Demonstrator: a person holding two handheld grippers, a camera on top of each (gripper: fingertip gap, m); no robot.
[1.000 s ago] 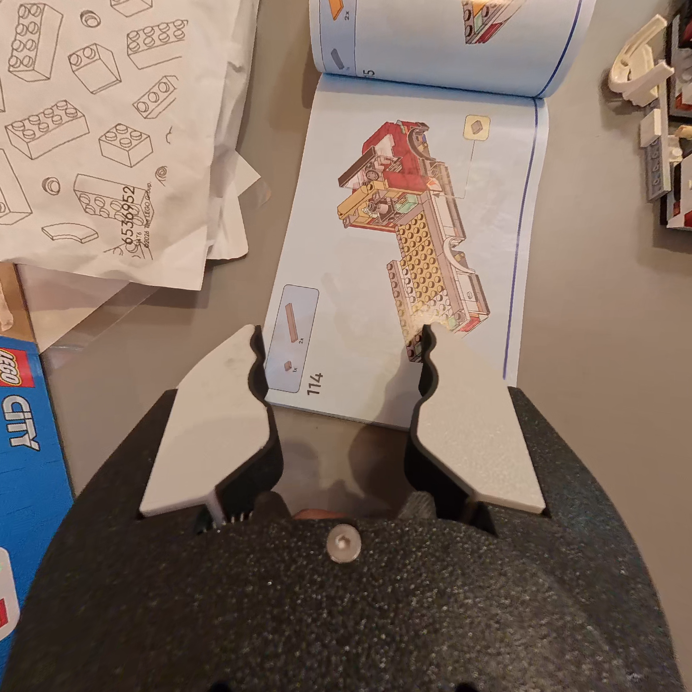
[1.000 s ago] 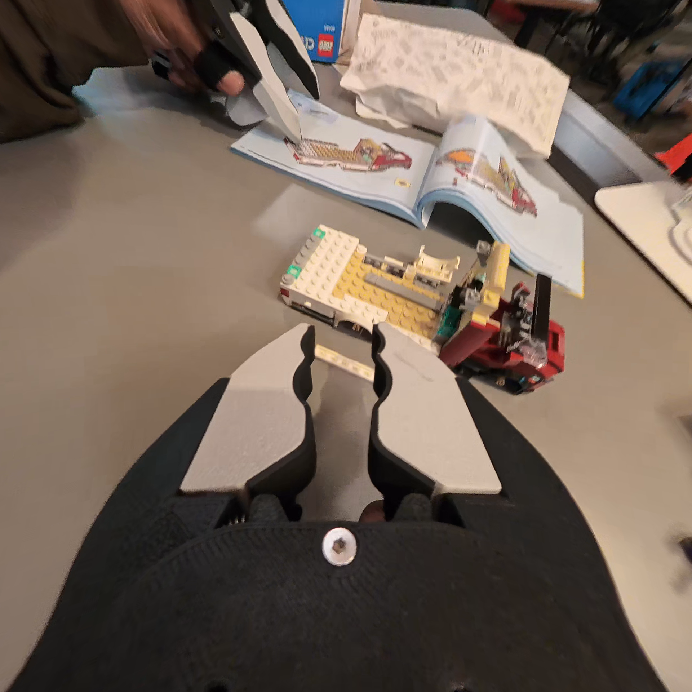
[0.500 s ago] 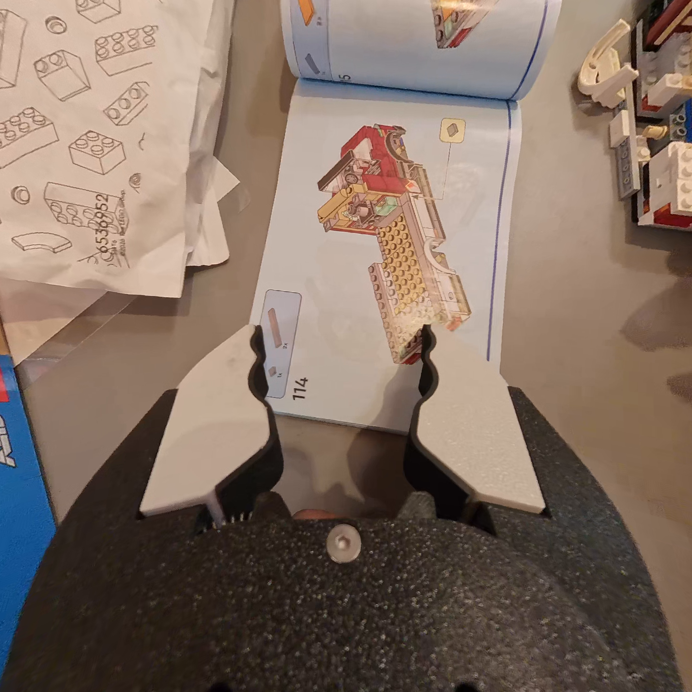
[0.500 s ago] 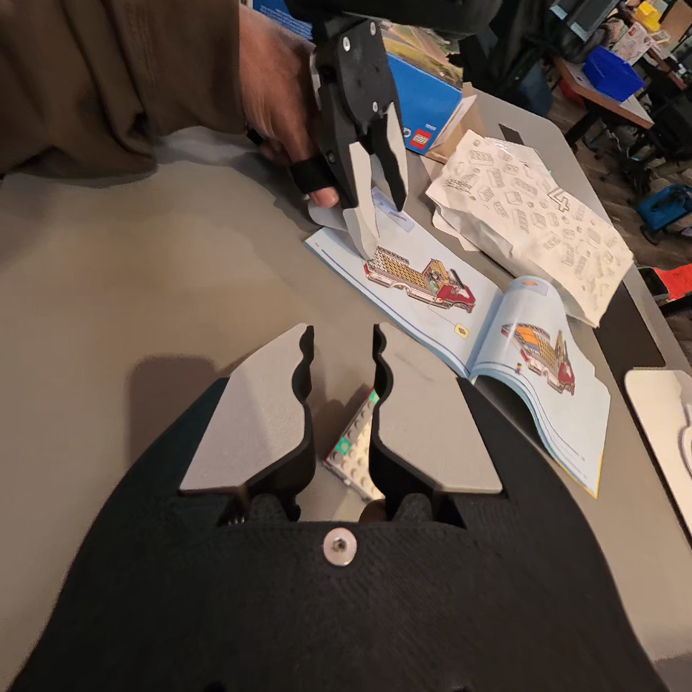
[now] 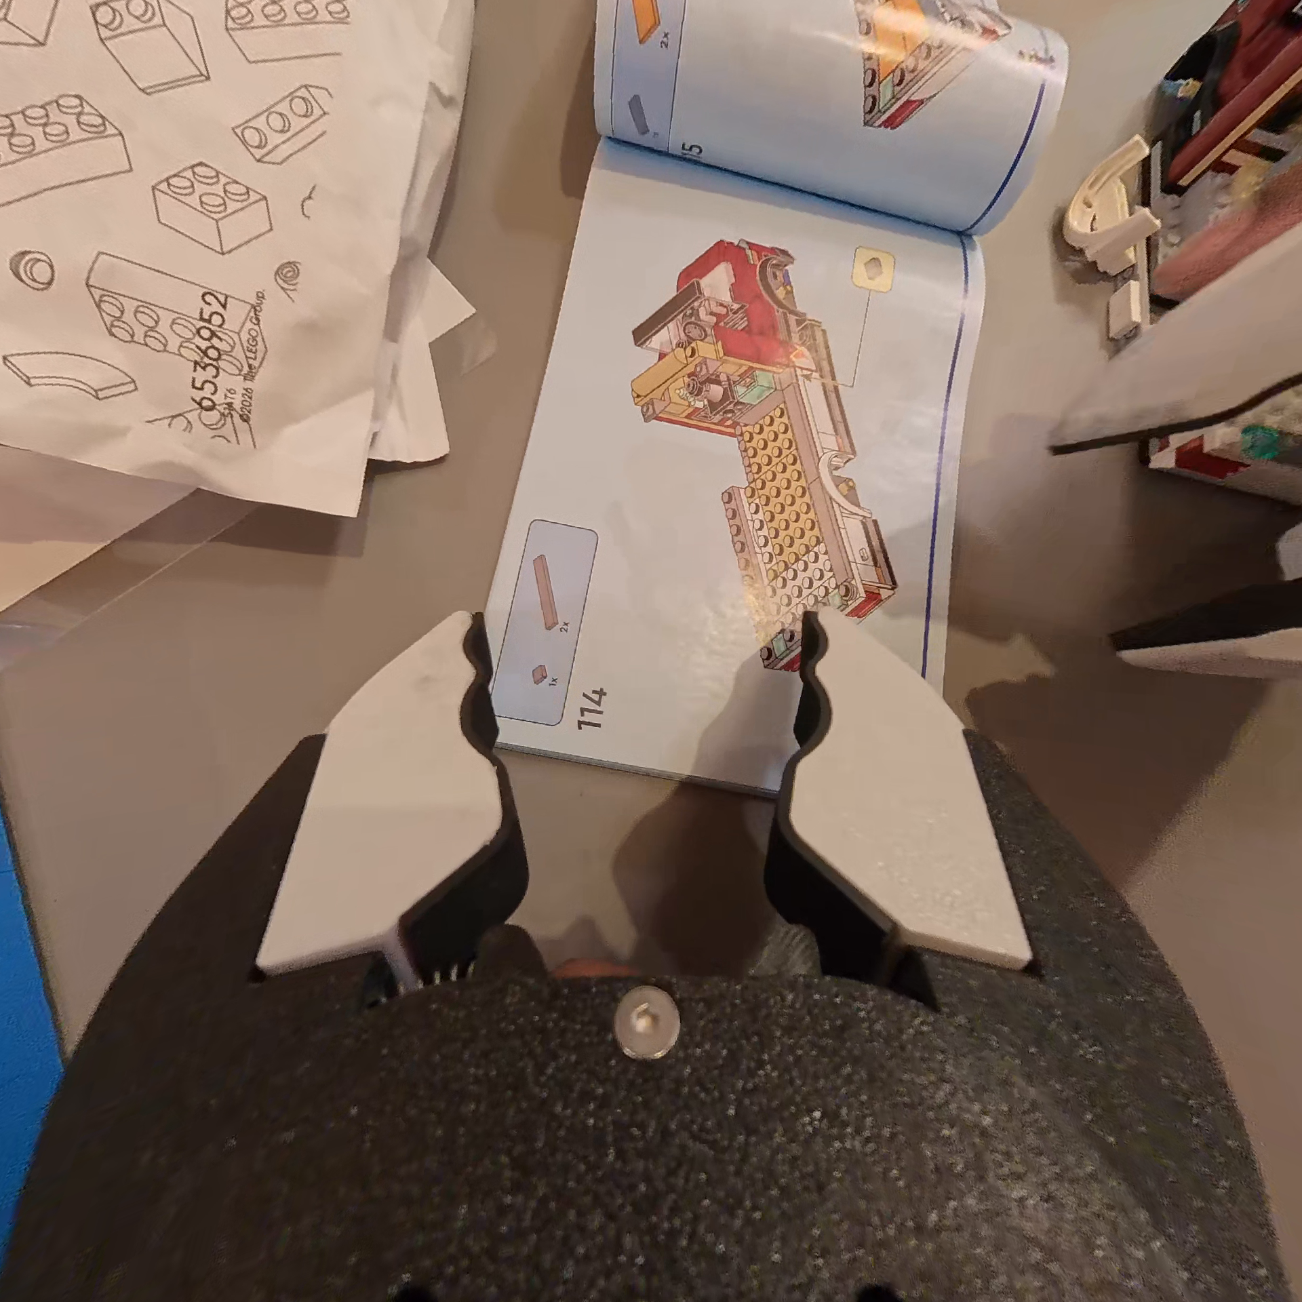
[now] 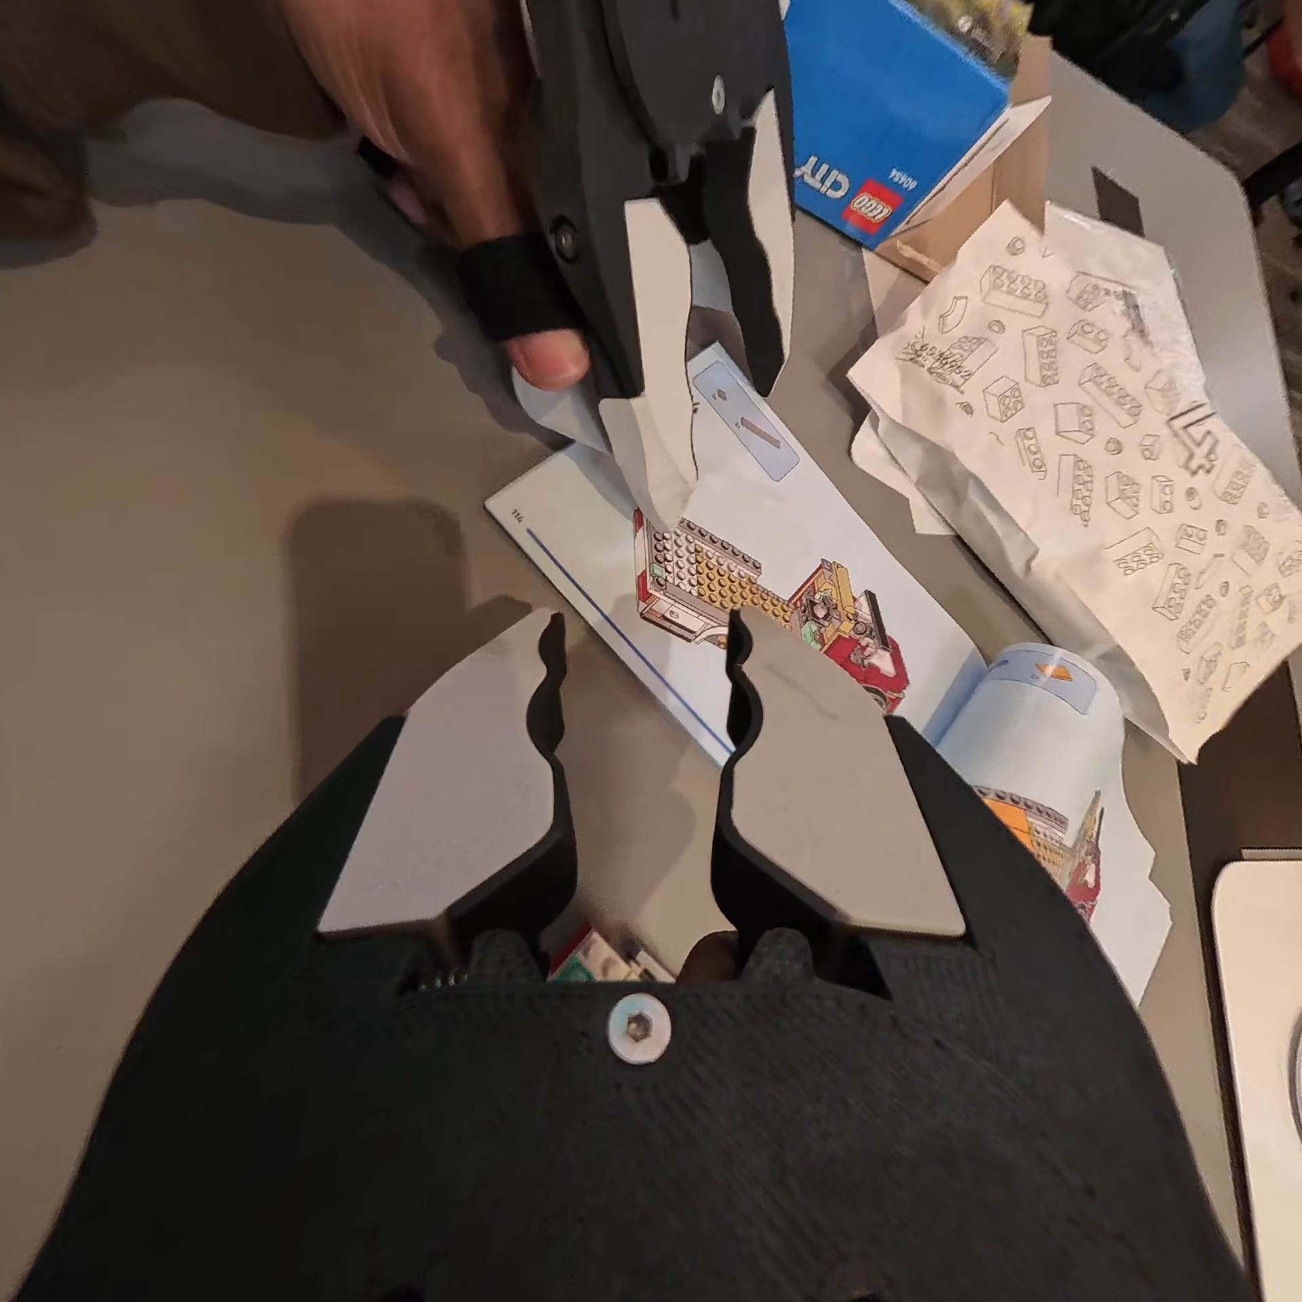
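We see the left claw spread wide with nothing between its fingers, poised over the near edge of an open instruction booklet that lies flat on the grey table. One fingertip comes down to the printed page, seen from the right wrist view; whether it touches we cannot tell. The right claw stands partly apart and bare, above the table at the booklet's edge. A partly built brick truck in red, white and tan sits to the right of the booklet, just beside the right claw in the left wrist view. Left of the booklet lies a crumpled white paper bag printed with brick outlines, and farther off a blue box.
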